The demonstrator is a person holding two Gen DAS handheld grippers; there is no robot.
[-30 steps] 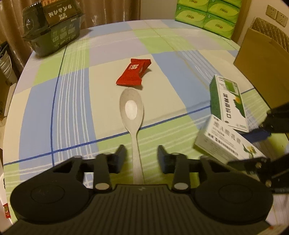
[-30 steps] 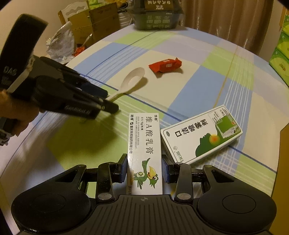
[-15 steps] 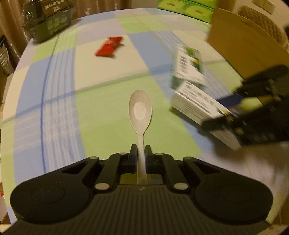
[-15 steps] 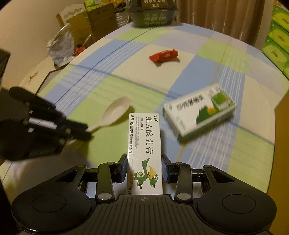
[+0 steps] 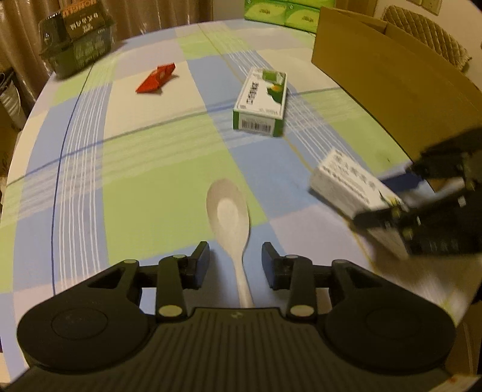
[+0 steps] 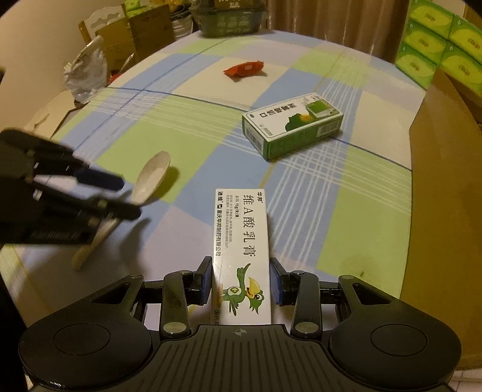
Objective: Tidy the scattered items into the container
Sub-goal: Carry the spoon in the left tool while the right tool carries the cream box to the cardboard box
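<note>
A white spoon [image 5: 230,217] lies loose between the fingers of my left gripper [image 5: 235,265], which is open; neither pad touches its handle. In the right wrist view the spoon [image 6: 150,178] sits low over the checked tablecloth under the left gripper [image 6: 126,199]. My right gripper [image 6: 241,282] is shut on a white ointment box [image 6: 241,241] with a green bird, held above the table. The same box [image 5: 346,184] and right gripper [image 5: 376,199] show blurred beside the brown cardboard container [image 5: 391,75] [image 6: 446,181]. A green-and-white medicine box [image 5: 260,102] [image 6: 292,123] and a red packet [image 5: 156,78] [image 6: 244,68] lie on the cloth.
A dark food tub [image 5: 78,45] [image 6: 232,18] stands at the table's far edge. Green tissue packs [image 5: 280,12] [image 6: 436,39] are stacked behind the cardboard container. A plastic bag [image 6: 87,75] and boxes sit beyond the left table edge.
My left gripper shut on the spoon's handle half a second ago and now stands open around it. Both grippers have shifted right, toward the cardboard container; the right one still holds the white box.
</note>
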